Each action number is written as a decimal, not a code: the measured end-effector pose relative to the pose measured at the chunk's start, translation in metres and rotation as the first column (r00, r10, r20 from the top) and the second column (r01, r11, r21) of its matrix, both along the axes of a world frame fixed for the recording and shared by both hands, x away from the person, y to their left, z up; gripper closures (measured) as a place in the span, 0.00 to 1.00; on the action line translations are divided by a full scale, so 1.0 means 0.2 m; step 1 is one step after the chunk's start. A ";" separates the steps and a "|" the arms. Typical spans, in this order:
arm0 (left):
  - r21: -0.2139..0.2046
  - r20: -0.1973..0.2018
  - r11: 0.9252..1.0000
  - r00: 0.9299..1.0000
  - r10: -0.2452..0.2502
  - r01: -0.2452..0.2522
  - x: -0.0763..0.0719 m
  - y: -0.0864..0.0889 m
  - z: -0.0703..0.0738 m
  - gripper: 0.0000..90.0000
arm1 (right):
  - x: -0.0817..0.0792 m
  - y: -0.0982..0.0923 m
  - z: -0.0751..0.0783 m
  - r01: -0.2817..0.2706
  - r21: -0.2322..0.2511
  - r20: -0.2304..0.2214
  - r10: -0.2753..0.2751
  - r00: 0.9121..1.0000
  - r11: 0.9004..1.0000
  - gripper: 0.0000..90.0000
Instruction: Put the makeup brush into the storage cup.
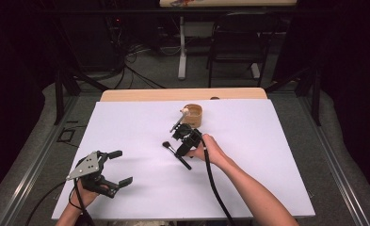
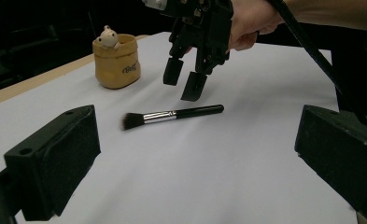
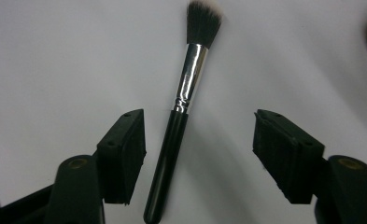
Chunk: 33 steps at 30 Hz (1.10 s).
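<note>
High view has the white worktop (image 1: 267,155) running from the person's edge out to a strip of bare wood at the far side. The person's right forearm (image 1: 255,190) reaches in from the bottom right and stretches diagonally toward the middle, the hand (image 1: 210,149) wrapped round the right gripper (image 1: 185,141), which is tipped downward over a makeup brush (image 1: 175,154); a black cable trails back along the arm. In the right gripper view its jaws stand wide apart, one either side of the brush's black handle (image 3: 167,163), closer to the left jaw, with nothing clamped. The left gripper view catches the right gripper (image 2: 186,79) hanging just above the brush (image 2: 172,115), jaw tips clear of it. The left hand (image 1: 91,190) sits low at the near left corner, well apart from the brush, holding the left gripper (image 1: 119,167) with its grey plate on top and its jaws spread open and empty. The brush lies flat on the worktop near the middle, bristles pointing left in the high view. Beyond it stands a small tan cup (image 1: 193,115) with a pale-tipped tool (image 1: 180,120) leaning out
</note>
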<state>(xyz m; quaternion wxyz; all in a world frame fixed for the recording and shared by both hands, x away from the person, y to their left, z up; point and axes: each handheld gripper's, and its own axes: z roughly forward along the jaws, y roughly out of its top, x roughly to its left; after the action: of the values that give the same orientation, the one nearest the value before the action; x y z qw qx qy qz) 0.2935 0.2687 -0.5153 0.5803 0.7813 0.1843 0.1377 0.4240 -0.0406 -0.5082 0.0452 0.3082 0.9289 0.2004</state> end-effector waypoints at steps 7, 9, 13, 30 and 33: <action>-0.001 0.002 1.000 1.000 -0.002 0.002 0.00 0.00 0.00 0.00 | 0.01 0.04 -0.01 0.015 -0.039 -0.034 -0.016 0.999 0.999 0.52; 0.000 0.002 1.000 1.000 -0.002 0.002 0.00 0.00 0.00 0.00 | 0.01 0.05 -0.03 0.026 -0.049 -0.050 -0.028 0.998 0.998 0.56; -0.001 0.003 1.000 1.000 -0.004 0.004 0.00 0.00 0.00 0.00 | 0.02 0.06 -0.04 0.033 -0.063 -0.057 -0.036 0.998 0.998 0.61; 0.003 0.005 1.000 1.000 -0.002 0.002 0.00 0.00 0.00 0.00 | -0.01 0.10 -0.07 0.056 -0.069 -0.069 -0.060 0.996 0.996 0.79; 0.003 0.005 1.000 1.000 -0.002 0.002 0.00 0.00 0.00 0.00 | -0.01 0.10 -0.07 0.052 -0.087 -0.074 -0.058 0.996 0.995 0.80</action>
<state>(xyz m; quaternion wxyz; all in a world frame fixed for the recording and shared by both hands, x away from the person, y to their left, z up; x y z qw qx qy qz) 0.2932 0.2687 -0.5149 0.5796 0.7820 0.1819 0.1394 0.4229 -0.0206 -0.5222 0.0281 0.3390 0.9287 0.1475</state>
